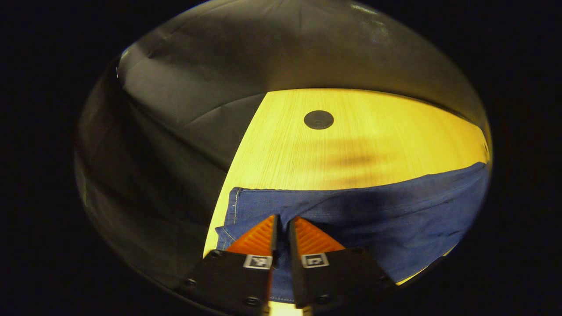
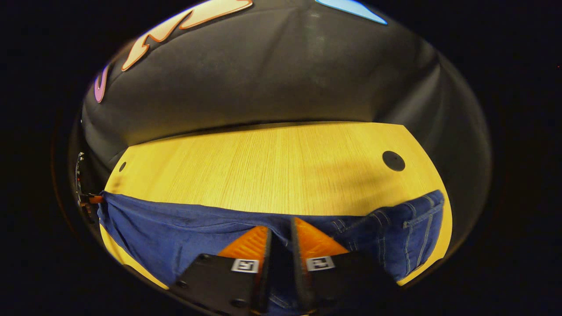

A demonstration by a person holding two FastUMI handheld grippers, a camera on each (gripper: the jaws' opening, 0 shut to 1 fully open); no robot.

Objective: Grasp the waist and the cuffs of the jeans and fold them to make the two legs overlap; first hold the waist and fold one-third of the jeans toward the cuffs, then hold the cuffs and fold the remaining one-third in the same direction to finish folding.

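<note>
My left gripper (image 1: 282,219) has its fingers nearly closed, a thin slot between them, over the cuff end of the jeans (image 1: 360,215); whether denim sits in that slot I cannot tell. My right gripper (image 2: 281,232) is just as narrow above the waist end, pockets (image 2: 415,239) at four o'clock. The jeans lie flat across the near edge of the table (image 2: 263,166), from eight to four o'clock. Denim is soft but weighty (it sags between two holds), so I'd pinch the thick waistband and hemmed cuffs.
</note>
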